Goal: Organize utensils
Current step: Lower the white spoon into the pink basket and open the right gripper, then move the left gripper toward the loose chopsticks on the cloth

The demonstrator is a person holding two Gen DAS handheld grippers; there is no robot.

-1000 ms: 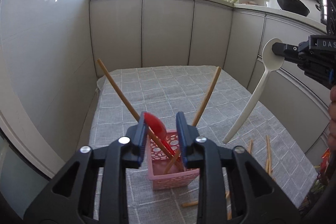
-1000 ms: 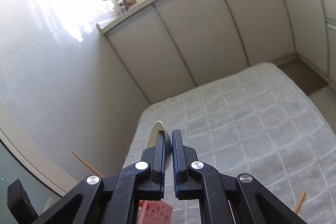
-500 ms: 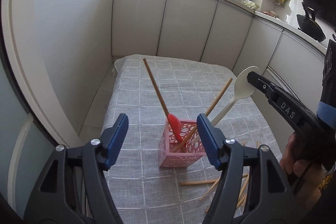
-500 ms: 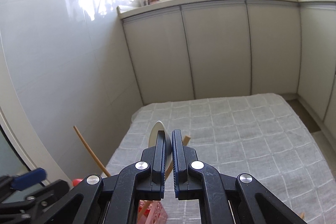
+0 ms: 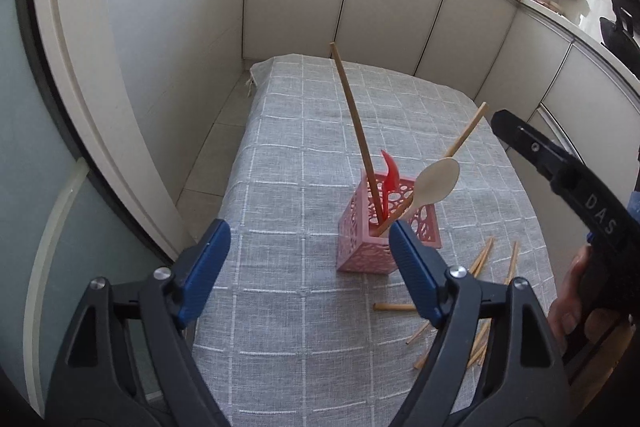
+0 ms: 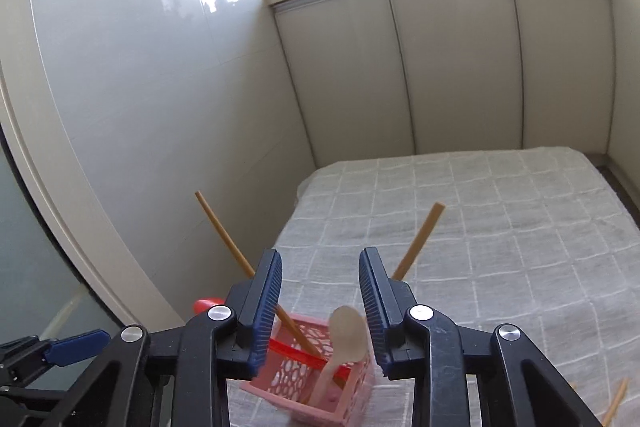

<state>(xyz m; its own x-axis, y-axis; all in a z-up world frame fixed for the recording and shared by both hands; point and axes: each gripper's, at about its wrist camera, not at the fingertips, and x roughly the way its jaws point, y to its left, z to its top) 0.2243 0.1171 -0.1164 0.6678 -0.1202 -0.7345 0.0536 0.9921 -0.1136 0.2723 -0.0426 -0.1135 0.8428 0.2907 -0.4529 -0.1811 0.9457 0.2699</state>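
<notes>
A pink perforated basket stands on the grey checked cloth, also seen in the right wrist view. In it stand two wooden chopsticks, a red spoon and a cream spoon, which also shows in the right wrist view. My left gripper is open and empty, just left of and in front of the basket. My right gripper is open and empty, directly above the basket with the cream spoon below its jaws.
Several loose chopsticks lie on the cloth to the right of the basket. The table is bordered by a white wall on the left and cabinets behind. The right gripper's body hangs at right.
My right gripper opened and let go of the cream spoon, which now stands in the basket. My left gripper opened wider and pulled back and left from the basket.
</notes>
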